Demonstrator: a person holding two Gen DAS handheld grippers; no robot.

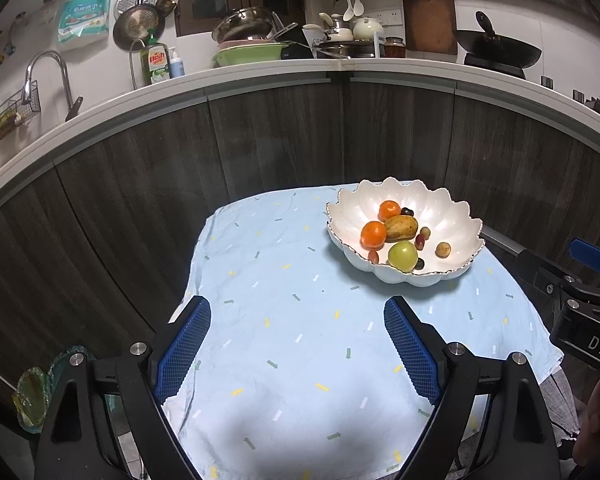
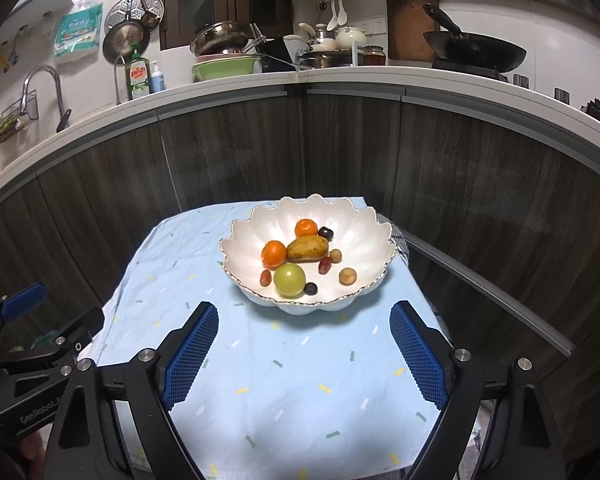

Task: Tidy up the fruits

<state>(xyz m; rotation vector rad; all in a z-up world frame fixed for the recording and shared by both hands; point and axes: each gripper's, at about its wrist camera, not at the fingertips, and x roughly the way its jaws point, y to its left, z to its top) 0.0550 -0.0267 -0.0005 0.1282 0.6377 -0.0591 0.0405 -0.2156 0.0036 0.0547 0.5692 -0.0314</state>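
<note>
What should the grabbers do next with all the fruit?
Probably pull back. Both the left gripper and right gripper hang open and empty over the light blue patterned cloth, and every fruit in sight already lies in the white scalloped bowl.

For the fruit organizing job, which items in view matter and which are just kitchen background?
Job items: white scalloped bowl, two oranges, green fruit, yellow-brown oblong fruit, grapes, open left gripper, open right gripper.

Background: blue tablecloth, wok, dish soap bottle, faucet, cutting board.
</note>
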